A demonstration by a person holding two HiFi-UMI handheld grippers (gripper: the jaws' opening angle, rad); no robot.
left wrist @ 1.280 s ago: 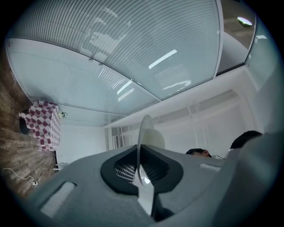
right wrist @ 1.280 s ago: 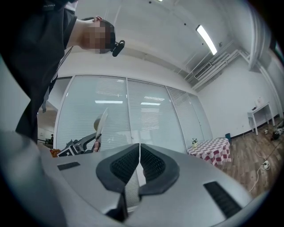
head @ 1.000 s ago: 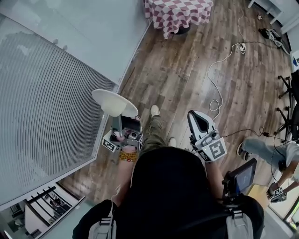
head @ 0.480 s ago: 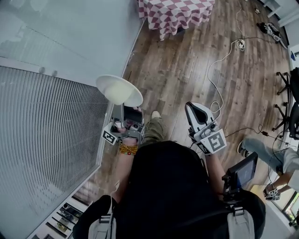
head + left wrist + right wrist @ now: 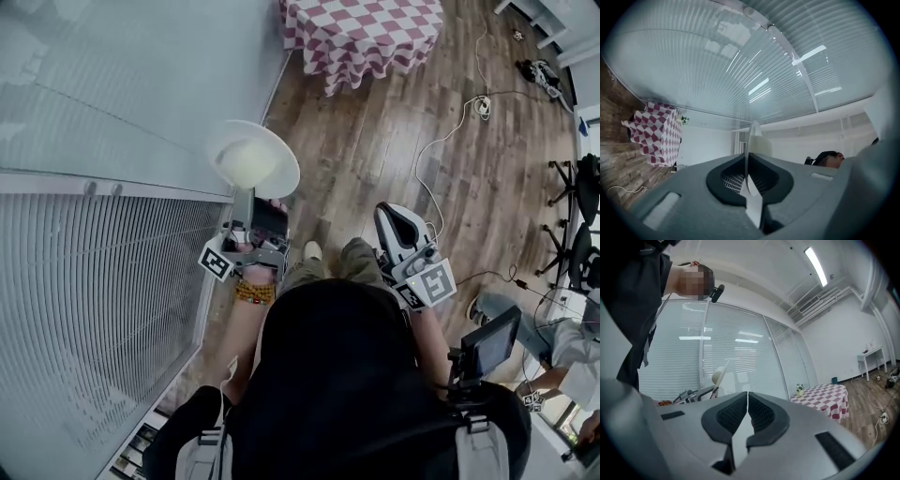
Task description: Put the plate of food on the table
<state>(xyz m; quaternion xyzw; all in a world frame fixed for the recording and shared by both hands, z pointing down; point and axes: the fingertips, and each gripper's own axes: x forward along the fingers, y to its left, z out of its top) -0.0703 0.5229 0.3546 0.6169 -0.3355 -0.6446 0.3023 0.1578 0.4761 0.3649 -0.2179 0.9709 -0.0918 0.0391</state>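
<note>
A white plate (image 5: 255,157) with a pale mound of food (image 5: 244,163) is held out in front of me over the wooden floor. My left gripper (image 5: 247,199) is shut on its near rim. In the left gripper view the plate (image 5: 746,154) shows edge-on, pinched between the jaws of the left gripper (image 5: 747,164). The table (image 5: 361,33) with a red-and-white checked cloth stands ahead at the top of the head view, apart from the plate. My right gripper (image 5: 401,225) is shut and holds nothing. In the right gripper view its jaws (image 5: 747,405) meet, with the plate (image 5: 720,375) and table (image 5: 826,397) beyond.
A glass wall with blinds (image 5: 103,234) runs along my left, close to the plate. Cables (image 5: 441,131) trail over the wooden floor to the right. Chairs (image 5: 577,216) and another person's sleeve (image 5: 572,342) are at the right edge.
I have walked forward along the glass wall. The checked table now shows larger and nearer, and the plate has risen in the head view, still held by the left gripper.
</note>
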